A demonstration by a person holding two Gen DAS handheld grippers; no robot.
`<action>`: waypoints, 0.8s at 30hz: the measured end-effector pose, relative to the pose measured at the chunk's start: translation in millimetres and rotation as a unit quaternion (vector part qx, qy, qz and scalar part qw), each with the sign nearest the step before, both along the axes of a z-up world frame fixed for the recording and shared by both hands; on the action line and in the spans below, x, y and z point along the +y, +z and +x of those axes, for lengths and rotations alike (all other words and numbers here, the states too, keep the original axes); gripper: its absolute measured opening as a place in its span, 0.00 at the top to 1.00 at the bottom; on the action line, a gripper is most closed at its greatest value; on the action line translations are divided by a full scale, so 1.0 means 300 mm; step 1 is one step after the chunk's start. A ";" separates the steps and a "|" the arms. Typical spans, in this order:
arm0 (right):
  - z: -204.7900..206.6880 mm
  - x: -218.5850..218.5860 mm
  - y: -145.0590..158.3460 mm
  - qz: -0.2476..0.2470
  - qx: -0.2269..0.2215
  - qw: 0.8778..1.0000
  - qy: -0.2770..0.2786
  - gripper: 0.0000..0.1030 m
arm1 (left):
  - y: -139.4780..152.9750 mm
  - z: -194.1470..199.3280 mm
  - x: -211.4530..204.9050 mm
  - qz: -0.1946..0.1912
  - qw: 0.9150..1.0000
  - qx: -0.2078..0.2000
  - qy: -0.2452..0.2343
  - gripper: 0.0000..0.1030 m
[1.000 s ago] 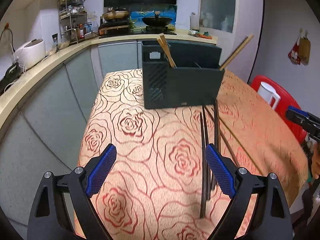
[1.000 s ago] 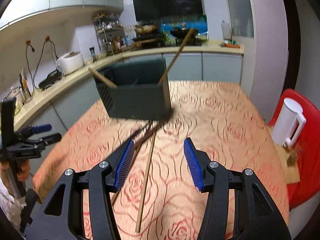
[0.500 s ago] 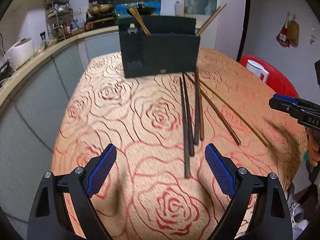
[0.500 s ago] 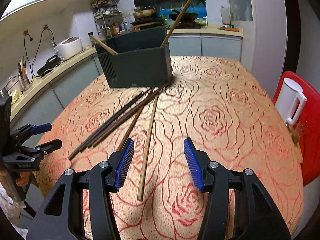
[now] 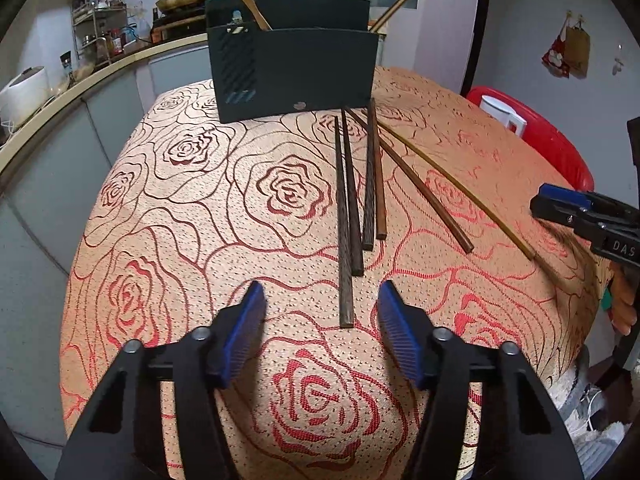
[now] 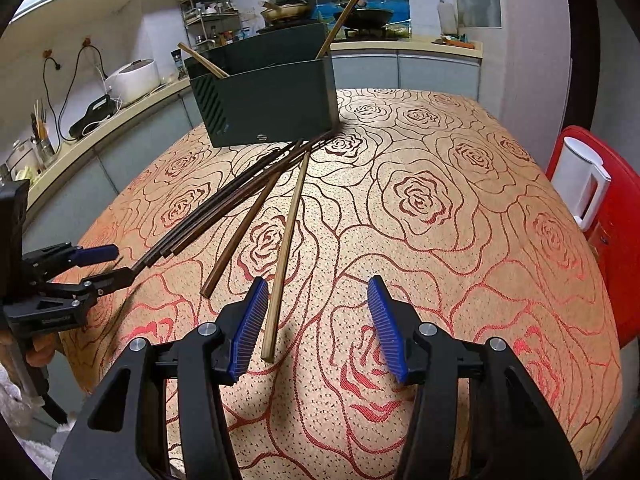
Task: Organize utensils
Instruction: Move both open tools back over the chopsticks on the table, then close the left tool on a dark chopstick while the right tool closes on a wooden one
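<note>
A dark utensil box (image 5: 294, 72) (image 6: 266, 106) stands at the far end of the rose-patterned table, with chopsticks leaning out of it. Several dark chopsticks (image 5: 346, 216) (image 6: 216, 208) lie fanned out in front of it. A pale bamboo chopstick (image 6: 286, 248) (image 5: 460, 188) lies apart from them. My left gripper (image 5: 320, 320) is open, its blue pads either side of the near tip of the longest dark chopstick, just short of it. My right gripper (image 6: 316, 316) is open, with the bamboo chopstick's near end beside its left pad (image 6: 250, 326).
A red chair with a white jug (image 5: 504, 118) (image 6: 582, 182) stands off the table's right side. A curved kitchen counter (image 6: 100, 128) with a rice cooker runs along the left. Each gripper shows in the other's view at the table's edge (image 5: 588, 220) (image 6: 64, 276).
Both grippers have moved forward and down toward the chopsticks. The left gripper's jaws have narrowed and now frame the longest dark chopstick's tip.
</note>
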State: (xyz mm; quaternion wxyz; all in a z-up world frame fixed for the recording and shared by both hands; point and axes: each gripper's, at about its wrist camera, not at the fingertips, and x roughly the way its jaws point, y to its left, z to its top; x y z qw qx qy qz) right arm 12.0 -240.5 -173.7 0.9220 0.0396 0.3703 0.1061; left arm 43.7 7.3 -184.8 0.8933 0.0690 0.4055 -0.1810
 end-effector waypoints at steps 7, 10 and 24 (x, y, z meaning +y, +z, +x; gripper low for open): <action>-0.013 0.015 -0.031 0.000 0.007 1.000 0.008 0.52 | -0.010 0.007 -0.005 0.004 1.000 -0.008 0.004 0.77; -0.023 0.039 -0.049 -0.001 0.010 1.000 0.019 0.55 | -0.009 0.017 0.012 -0.002 1.000 -0.006 0.013 0.91; -0.049 0.104 -0.082 -0.054 -0.024 0.998 0.018 0.84 | -0.010 0.011 0.037 -0.016 1.000 -0.009 0.026 0.92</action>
